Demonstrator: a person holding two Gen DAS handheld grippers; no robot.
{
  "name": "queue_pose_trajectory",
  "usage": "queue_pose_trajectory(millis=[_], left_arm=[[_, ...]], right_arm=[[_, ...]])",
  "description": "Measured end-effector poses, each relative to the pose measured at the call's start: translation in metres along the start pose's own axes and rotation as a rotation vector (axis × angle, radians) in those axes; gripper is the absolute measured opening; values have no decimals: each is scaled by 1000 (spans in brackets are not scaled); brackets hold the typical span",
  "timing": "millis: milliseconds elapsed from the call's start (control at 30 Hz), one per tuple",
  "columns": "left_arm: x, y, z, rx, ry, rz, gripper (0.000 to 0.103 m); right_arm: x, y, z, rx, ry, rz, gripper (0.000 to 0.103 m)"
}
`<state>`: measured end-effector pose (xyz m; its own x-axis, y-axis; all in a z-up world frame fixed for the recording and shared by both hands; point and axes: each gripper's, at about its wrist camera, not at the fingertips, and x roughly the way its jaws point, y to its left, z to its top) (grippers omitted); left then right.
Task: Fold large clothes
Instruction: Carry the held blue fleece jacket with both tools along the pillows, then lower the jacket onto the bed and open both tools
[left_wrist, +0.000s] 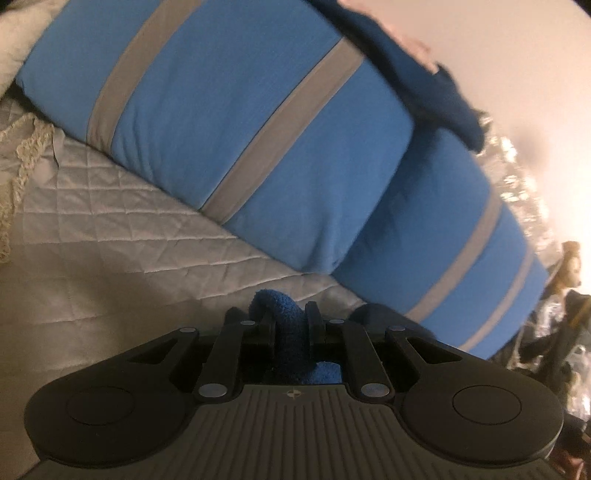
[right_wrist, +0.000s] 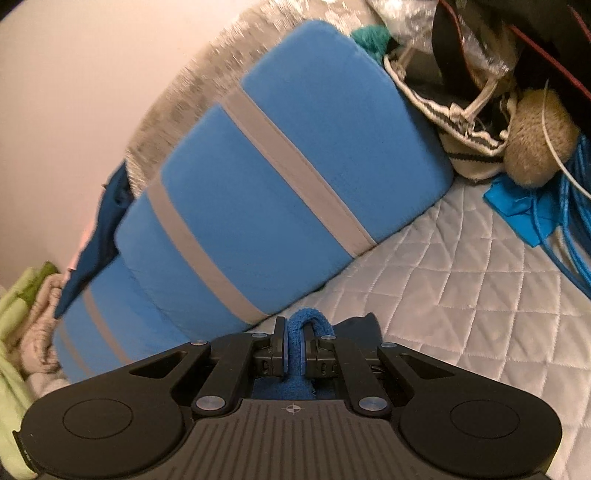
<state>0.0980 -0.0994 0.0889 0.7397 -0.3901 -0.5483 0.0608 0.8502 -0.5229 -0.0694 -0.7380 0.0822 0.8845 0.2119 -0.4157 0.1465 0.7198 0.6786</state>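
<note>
While both grips are thin pinches, slip is the risk | left gripper (left_wrist: 289, 325) nipped on a fold of dark blue fleecy garment (left_wrist: 286, 314) | right gripper (right_wrist: 294, 345) likewise clamped on its fabric (right_wrist: 308, 319) | garment hangs over the quilted bed cover (right_wrist: 461, 277), near the striped blue pillows (left_wrist: 258, 122) along its far edge | plush nap, soft bulk; the pillows could snag it.
</note>
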Motion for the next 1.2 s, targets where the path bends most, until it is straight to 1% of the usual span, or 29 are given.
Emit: queue_pose_trajectory(millis=[67,167,233,267,300,333,367,400,433,467,500,533,567,633,700,733,833,933,1000,1033,1100,1133,1167,1200], left_arm=[[13,2,2,-5,12,17,15],[33,9,6,-62,36,30,15],[48,16,9,-123,78,34,16],[53,22,11,-173,97,27,16],[57,29,11,-245,108,10,17],[57,34,11,-307,102,-15,21],[54,40,9,-377,85,-55,33],[51,41,6,-416,69,-92,40],[45,40,5,-426,52,-115,54],[38,35,4,-407,34,-113,69],[30,27,3,-360,15,-80,75],[20,16,2,-295,-2,-31,77],[13,7,0,-231,-15,7,77],[2,-19,-7,-60,-33,99,78],[-6,-45,-18,107,-56,187,78],[-7,-57,-24,181,-67,216,78],[1,-92,-41,392,-76,267,78],[22,-112,-57,538,-55,282,78],[42,-115,-68,608,-38,307,79],[55,-113,-73,637,-20,332,79],[81,-102,-83,659,44,387,80],[92,-93,-88,648,66,389,84],[95,-80,-94,610,52,369,93],[94,-72,-95,563,19,354,97]], right_arm=[[16,-2,2,3,14,-18,8],[38,-6,5,14,24,-49,8],[51,-7,5,13,33,-72,9],[57,-7,6,11,38,-87,9],[63,-6,8,8,42,-101,12],[67,-5,9,4,46,-112,24],[68,-4,9,-2,39,-119,36],[67,-1,9,-17,14,-128,74],[60,5,8,-49,-43,-150,100],[54,10,7,-85,-98,-153,103],[48,14,6,-129,-126,-132,103],[45,19,5,-164,-109,-123,103],[44,24,3,-193,-83,-141,103],[41,34,-7,-286,-47,-195,103],[40,45,-20,-380,-22,-215,103],[42,51,-27,-414,0,-225,103],[50,69,-40,-490,40,-227,103],[69,92,-54,-619,73,-263,103],[87,99,-60,-672,129,-278,103],[98,99,-65,-695,171,-289,103],[120,90,-75,-716,223,-318,103],[131,81,-81,-705,253,-340,103],[141,70,-87,-687,283,-358,103],[149,57,-92,-661,295,-349,103]])
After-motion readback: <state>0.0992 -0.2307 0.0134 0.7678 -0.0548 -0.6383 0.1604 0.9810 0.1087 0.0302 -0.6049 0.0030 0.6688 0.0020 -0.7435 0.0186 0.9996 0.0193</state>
